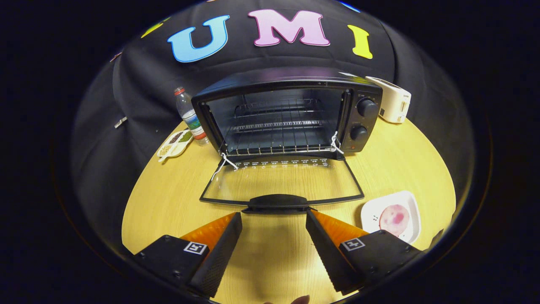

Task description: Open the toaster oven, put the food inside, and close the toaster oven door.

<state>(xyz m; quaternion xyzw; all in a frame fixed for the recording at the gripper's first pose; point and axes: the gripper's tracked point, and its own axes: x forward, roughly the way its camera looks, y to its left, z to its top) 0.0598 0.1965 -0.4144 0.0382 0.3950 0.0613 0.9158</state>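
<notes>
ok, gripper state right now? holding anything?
Gripper: open, holding nothing; fingers spread apart just short of the handle of the oven door, which lies folded down.

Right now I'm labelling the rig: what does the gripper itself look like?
The gripper has two wedge-shaped fingers with finely ribbed inner faces, spread wide apart. Each sits on a boxy black block fixed with screws. Each block carries a small square black-and-white marker.
</notes>
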